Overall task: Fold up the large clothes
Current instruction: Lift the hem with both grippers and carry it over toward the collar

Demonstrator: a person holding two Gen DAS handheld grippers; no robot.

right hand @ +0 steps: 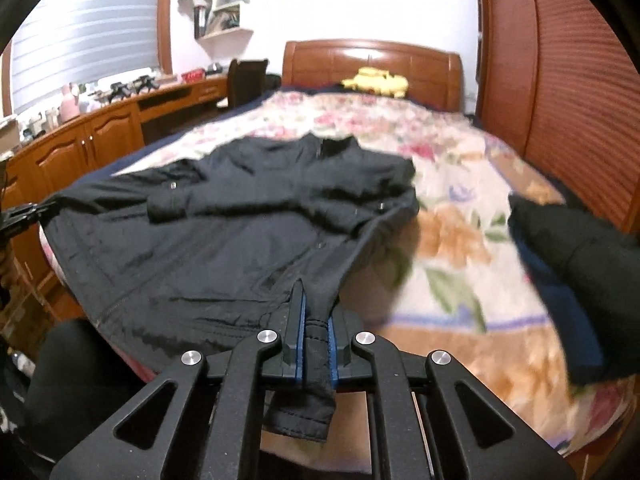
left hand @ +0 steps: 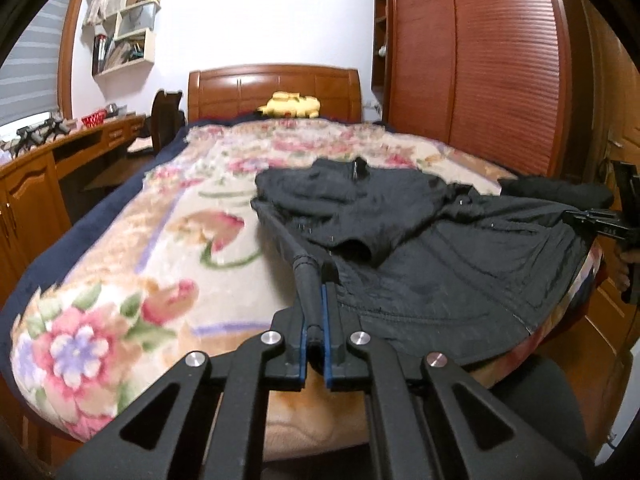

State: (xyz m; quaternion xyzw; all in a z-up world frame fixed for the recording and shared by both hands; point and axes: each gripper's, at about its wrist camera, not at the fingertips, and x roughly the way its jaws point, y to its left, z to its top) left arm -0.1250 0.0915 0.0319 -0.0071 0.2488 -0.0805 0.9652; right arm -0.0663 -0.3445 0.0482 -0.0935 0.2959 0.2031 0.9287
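Basically both grippers clamped on the jacket hem, one corner each.
Left gripper (left hand: 318, 280) pinches the hem corner on its side, fabric bunched between the blue pads; right gripper (right hand: 316, 312) does the same at the other corner, a flap hanging below its jaws. Jacket (left hand: 420, 232) lies flat on the floral blanket (left hand: 180, 220), collar toward the headboard (left hand: 276, 88), sleeves folded across the chest. Wall shelves (left hand: 124, 32) hold books and clutter, no titles legible. No readable labels anywhere.
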